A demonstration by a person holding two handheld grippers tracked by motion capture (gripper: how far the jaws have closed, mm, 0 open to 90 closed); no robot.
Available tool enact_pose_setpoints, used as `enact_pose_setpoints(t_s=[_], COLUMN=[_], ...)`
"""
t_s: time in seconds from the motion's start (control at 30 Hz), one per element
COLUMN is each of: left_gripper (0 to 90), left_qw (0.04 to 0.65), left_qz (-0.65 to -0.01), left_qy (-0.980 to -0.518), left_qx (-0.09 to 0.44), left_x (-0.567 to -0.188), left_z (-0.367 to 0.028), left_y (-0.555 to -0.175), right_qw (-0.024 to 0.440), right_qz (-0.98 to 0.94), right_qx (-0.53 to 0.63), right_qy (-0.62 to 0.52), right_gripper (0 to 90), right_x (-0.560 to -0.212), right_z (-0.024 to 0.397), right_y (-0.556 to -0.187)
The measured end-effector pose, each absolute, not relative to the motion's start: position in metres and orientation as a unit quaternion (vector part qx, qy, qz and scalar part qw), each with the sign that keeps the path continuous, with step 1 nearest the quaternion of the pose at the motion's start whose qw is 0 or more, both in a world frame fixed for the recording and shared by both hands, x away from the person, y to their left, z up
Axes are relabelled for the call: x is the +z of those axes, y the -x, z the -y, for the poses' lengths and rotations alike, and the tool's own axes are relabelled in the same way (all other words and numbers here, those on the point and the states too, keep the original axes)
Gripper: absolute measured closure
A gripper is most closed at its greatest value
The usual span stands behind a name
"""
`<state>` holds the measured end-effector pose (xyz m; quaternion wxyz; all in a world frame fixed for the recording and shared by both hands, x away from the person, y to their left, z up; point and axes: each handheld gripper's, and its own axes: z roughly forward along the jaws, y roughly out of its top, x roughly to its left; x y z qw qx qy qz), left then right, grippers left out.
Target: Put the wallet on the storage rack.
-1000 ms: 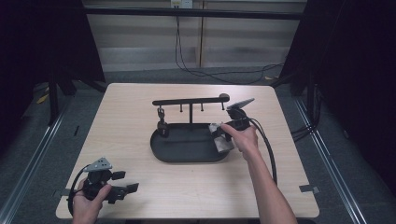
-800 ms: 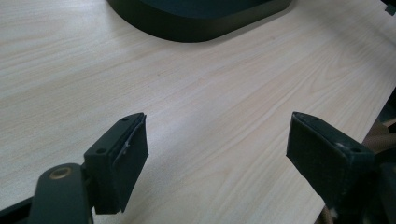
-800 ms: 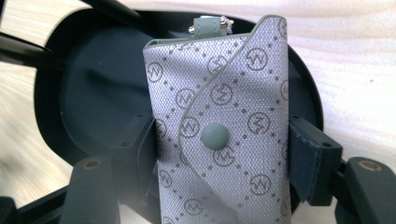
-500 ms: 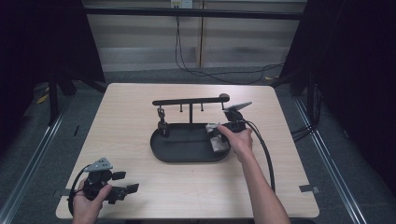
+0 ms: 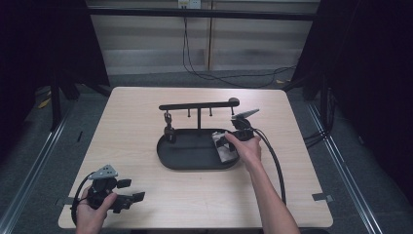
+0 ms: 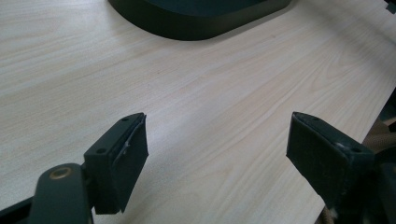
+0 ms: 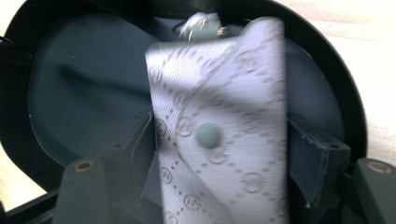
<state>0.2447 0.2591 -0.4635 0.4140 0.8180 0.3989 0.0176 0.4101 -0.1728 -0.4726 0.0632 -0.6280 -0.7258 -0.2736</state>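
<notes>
A grey patterned pouch [image 7: 219, 140] with a green snap button and a metal clasp lies blurred over the right end of the black oval tray [image 5: 190, 158]. My right gripper [image 7: 219, 140] straddles the pouch, and its jaws have just been opening. The pads stand at the pouch's two long edges without clamping it. In the high view the right gripper [image 5: 221, 143] and the pouch [image 5: 225, 151] sit at the tray's right end. My left gripper [image 5: 132, 190] rests open at the table's front left, with bare wood between its jaws [image 6: 217, 149].
A black stand [image 5: 197, 105] with a hook bar rises from the tray's back edge, and a small dark item [image 5: 169, 129] hangs at its left. The tray's near rim [image 6: 196, 18] shows ahead of the left gripper. The right gripper's cable [image 5: 275, 165] trails along the forearm.
My right hand has shifted slightly at the tray's right end, with the pouch now down in the tray. The left hand has not moved.
</notes>
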Motion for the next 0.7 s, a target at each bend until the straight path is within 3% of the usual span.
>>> enact_pose_setpoints(t_s=[0.7], left_gripper=[20.5], left_qw=[0.419], left_qz=[-0.402], left_qy=[-0.814], left_qx=[0.024], left_x=[-0.463], left_z=[-0.262], left_y=[-0.245], right_qw=[0.004], right_qz=[0.745], right_qx=[-0.348], right_qy=[0.569], right_gripper=[24.0], right_x=[-0.444], right_z=[0.186], right_y=[-0.375])
